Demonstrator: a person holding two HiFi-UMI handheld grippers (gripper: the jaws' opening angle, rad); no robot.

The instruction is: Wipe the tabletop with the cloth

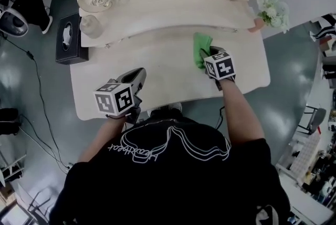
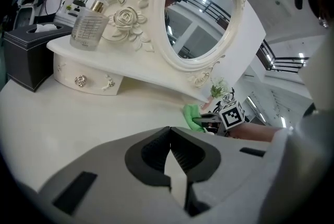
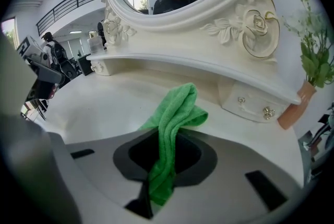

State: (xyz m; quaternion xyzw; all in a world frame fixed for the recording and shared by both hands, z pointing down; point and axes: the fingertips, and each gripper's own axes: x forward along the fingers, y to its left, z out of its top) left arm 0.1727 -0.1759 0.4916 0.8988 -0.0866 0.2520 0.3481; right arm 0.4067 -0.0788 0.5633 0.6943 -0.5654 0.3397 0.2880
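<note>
Right gripper (image 3: 166,161) clamps bunched green microfibre cloth (image 3: 180,105) on glossy cream tabletop (image 1: 157,56); left gripper (image 2: 171,151) empty, jaws together.

The only lettering is a white handwritten word across the person's black shirt (image 1: 173,182), upside down in the head view. It seems to read "Heartbeat". Nothing else is legible.
</note>
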